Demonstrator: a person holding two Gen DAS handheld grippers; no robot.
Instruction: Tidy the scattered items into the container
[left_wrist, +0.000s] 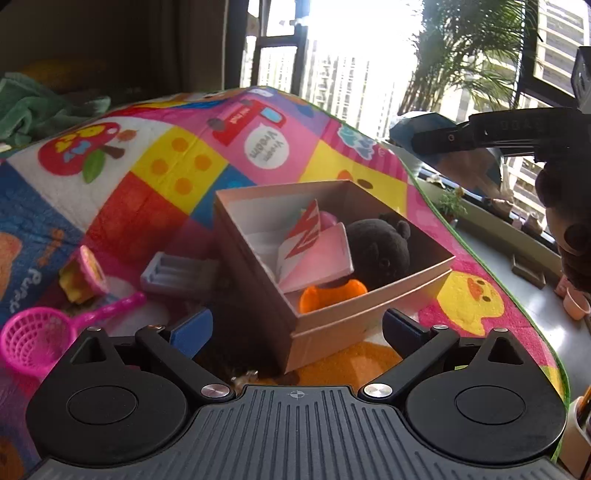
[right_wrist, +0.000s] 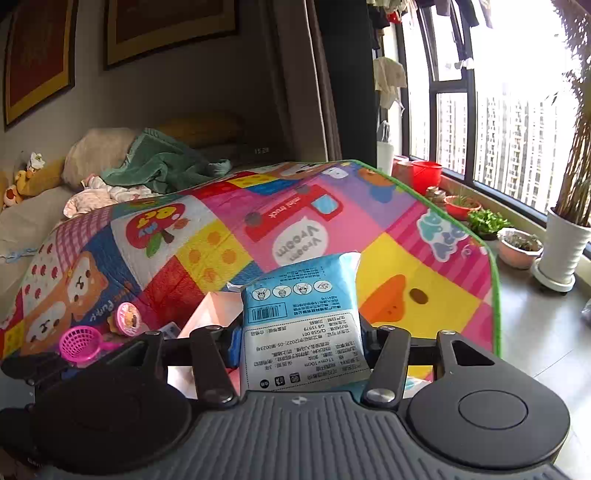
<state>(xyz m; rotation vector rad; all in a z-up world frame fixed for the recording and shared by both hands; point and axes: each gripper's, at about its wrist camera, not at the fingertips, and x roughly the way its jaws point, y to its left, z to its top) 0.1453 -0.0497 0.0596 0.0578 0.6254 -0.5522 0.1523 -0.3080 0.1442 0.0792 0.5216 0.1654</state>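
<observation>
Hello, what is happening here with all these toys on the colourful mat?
A person is tidying toys into a cardboard box on the play mat. The right gripper is shut on a blue tissue packet, held above the mat near the box. The left gripper is open and empty, facing the box. A pink scoop, a toy cupcake and a grey tray lie outside it.

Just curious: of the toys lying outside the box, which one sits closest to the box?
The grey tray: it lies right against the box's left wall, while the pink scoop and the yellow-pink cup lie farther left.
</observation>
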